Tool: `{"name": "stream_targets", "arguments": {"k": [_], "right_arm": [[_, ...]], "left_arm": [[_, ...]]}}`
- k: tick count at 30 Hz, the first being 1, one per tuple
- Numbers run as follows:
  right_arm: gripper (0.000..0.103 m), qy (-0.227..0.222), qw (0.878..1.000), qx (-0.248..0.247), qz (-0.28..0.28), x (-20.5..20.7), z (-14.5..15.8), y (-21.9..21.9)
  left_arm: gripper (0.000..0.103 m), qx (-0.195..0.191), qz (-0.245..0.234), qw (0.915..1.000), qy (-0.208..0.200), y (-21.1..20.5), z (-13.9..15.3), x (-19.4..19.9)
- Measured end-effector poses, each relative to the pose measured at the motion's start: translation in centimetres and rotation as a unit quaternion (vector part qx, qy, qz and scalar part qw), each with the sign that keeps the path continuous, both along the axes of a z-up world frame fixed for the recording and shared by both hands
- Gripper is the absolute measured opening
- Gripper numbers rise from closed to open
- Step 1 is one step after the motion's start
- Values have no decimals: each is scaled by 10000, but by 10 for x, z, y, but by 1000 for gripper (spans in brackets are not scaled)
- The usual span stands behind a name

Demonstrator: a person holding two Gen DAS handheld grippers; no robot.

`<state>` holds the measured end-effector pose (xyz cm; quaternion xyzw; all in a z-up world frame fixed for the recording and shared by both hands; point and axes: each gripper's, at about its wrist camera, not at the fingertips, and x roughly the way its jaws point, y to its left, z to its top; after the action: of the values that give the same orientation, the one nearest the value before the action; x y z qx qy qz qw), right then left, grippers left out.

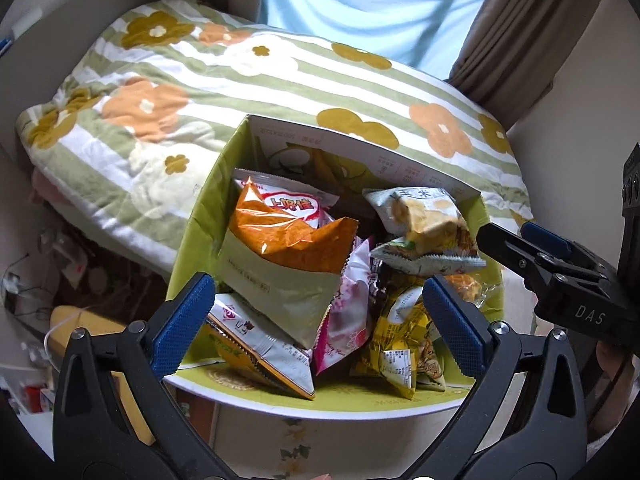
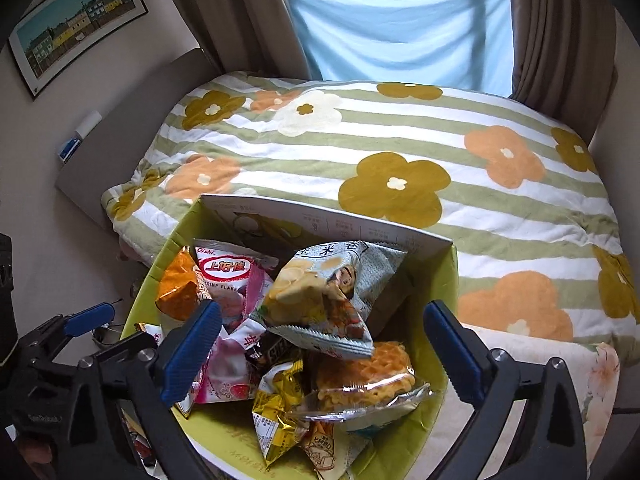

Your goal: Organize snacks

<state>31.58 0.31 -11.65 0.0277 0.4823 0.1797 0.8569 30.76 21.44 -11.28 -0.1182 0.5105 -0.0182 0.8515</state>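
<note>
A green cardboard box [image 1: 200, 216] [image 2: 450, 276] full of snack packets stands at the bed's near edge. On top lie an orange chip bag [image 1: 288, 236] [image 2: 178, 288], a pale blue corn-snack bag [image 1: 424, 224] [image 2: 328, 296], a pink packet [image 1: 348, 312] [image 2: 228, 360], a yellow foil packet [image 1: 404, 340] [image 2: 276, 408] and a clear waffle pack [image 2: 368, 380]. My left gripper [image 1: 316, 320] is open and empty above the box's near side. My right gripper [image 2: 320, 352] is open and empty over the box; it also shows in the left wrist view [image 1: 516, 240].
The box rests against a bed with a green-striped flower quilt [image 1: 240, 80] [image 2: 400, 152]. A blue cloth and brown curtains [image 2: 560, 32] hang behind. A framed picture [image 2: 76, 24] is on the left wall. Clutter and cables [image 1: 48, 264] lie on the floor at left.
</note>
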Motion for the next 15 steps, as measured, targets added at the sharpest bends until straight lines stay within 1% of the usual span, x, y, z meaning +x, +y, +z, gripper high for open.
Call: {"name": "stream_targets", "arguments": {"k": [2, 4, 9, 11, 15], "right_arm": [[100, -35, 9999, -74, -89, -4, -1, -2], [100, -73, 9997, -6, -254, -8, 1, -8], [100, -144, 9991, 81, -382, -15, 8, -12], [100, -239, 9989, 117, -398, -24, 16, -15], [100, -495, 9979, 141, -402, -47, 40, -25]], "left_arm": [[103, 0, -14, 10000, -3, 0, 0, -1], [103, 14, -45, 10000, -20, 0, 1, -3], [103, 73, -195, 9998, -41, -8, 7, -10], [103, 99, -219, 9996, -133, -13, 16, -17], [103, 114, -325, 9984, -450, -32, 44, -38]]}}
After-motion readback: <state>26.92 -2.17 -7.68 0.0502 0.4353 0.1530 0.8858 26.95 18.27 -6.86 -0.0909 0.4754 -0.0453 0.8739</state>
